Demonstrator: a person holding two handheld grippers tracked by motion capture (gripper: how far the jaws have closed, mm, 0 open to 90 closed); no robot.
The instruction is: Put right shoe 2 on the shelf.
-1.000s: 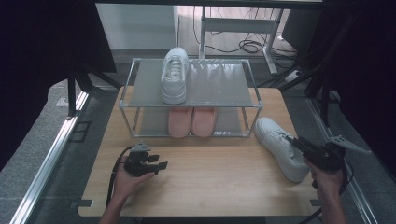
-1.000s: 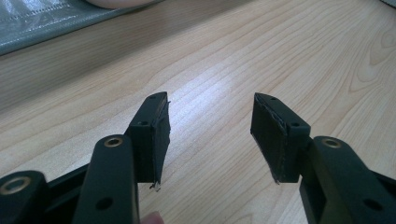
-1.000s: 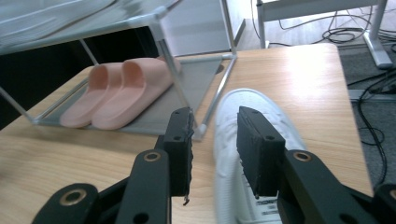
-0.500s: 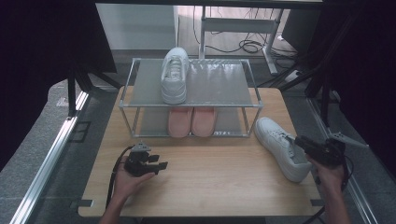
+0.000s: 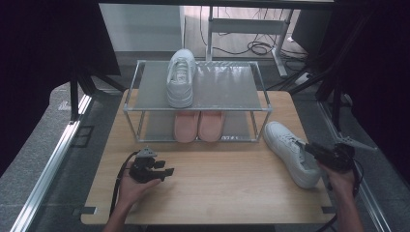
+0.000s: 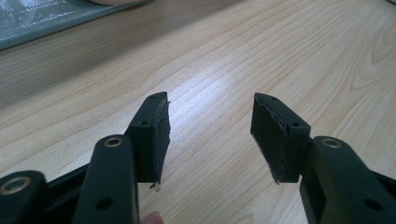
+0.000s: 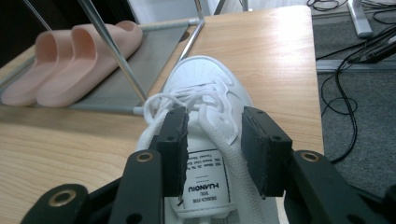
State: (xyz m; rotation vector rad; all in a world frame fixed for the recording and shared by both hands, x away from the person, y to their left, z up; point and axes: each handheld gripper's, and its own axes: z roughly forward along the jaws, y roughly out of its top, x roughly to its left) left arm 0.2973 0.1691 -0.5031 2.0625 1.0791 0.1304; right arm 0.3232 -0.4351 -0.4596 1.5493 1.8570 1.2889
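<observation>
A white sneaker [image 5: 292, 152] lies on the wooden table at the right, toe toward the rack. My right gripper [image 5: 309, 147] reaches over its heel end. In the right gripper view the jaws of that gripper [image 7: 215, 116] straddle the sneaker's tongue and laces [image 7: 205, 88] with a gap on each side. They have just been opening and stand open. My left gripper [image 5: 167, 171] rests in a hand at the front left of the table. Its jaws [image 6: 210, 105] are open over bare wood.
A metal two-shelf rack [image 5: 227, 92] stands at the back of the table [image 5: 217, 193]. A second white sneaker [image 5: 180, 77] sits on its top shelf. A pair of pink slippers [image 5: 198, 125] [image 7: 74, 56] sits on the lower shelf. Cables lie on the floor beyond.
My right gripper has sunk a little toward the sneaker's collar. The left hand and gripper have stayed in place.
</observation>
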